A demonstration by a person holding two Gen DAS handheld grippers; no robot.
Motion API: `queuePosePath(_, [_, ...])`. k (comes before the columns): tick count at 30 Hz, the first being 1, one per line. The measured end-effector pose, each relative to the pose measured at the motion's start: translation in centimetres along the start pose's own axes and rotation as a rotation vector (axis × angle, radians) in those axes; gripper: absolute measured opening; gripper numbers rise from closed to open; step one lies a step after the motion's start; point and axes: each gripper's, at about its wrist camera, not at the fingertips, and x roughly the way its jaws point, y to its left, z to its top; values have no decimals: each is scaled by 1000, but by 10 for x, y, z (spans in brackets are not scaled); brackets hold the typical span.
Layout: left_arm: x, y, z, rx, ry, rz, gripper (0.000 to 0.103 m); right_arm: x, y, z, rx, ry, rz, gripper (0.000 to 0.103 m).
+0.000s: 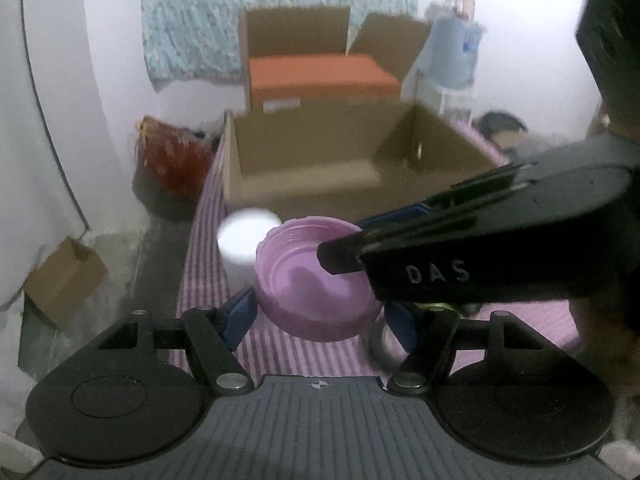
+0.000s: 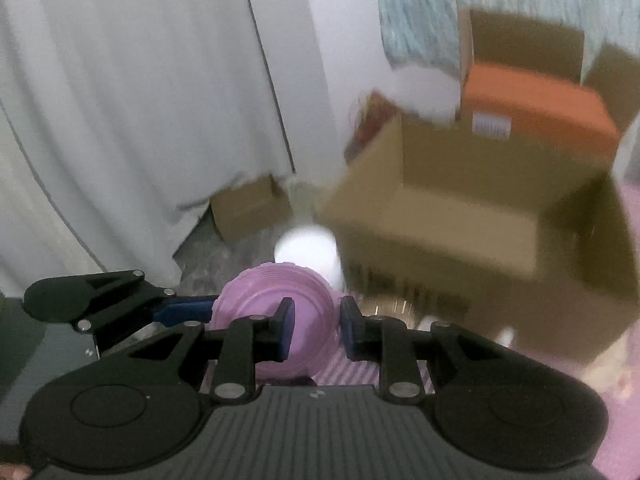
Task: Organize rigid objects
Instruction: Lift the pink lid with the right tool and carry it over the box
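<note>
Open cardboard box (image 1: 352,160) on the purple striped cloth (image 1: 208,240) is the landmark; flaps up, inside looks empty as far as the blur lets me tell. Behind the box: a second open carton with an orange box (image 1: 320,76) in it, against a pale blue patterned fabric (image 1: 240,12) on the wall. Left of the box, off the cloth edge: a red bag (image 1: 172,156) on the floor. Further left and nearer the camera than the box: a small brown carton (image 1: 64,276) by the white curtain (image 2: 120,100). Right of and behind the box: a blue water bottle (image 1: 456,52).

In front of the box, lifted off the cloth: pink lid (image 1: 316,276), threaded rim up, hollow side showing. Both grippers are on it. Left gripper (image 1: 320,316) has its blue pads clamped on the lid's outer sides, jaws fairly wide. Right gripper (image 2: 316,328) comes in from the right in the left wrist view, jaws narrow, pinching the lid's rim wall, one pad inside and one outside.

White round object (image 1: 248,236) just left of the lid, between lid and box front; too blurred to identify.
</note>
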Motion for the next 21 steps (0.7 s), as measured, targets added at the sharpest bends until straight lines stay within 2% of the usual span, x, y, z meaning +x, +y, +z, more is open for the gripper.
queuePosePath(4, [-10,7,36,-10,-54,-19,71,-20,-2,39,-35,-49,3,26])
queuePosePath(8, [1,13,69,7,-69,-22,71,-14,-19,77,-26,-22,23,26])
queuePosePath(13, [45,25,108,11,13,-38,71,30,-66,117,72,83,79,26])
queuePosePath(18, [107,37,133,10,149,-63,71,82,-110,132,173,190,97,25])
queuePosePath(21, [134,42,140,17,203,-45,71,110,-132,139,216,233,105,24])
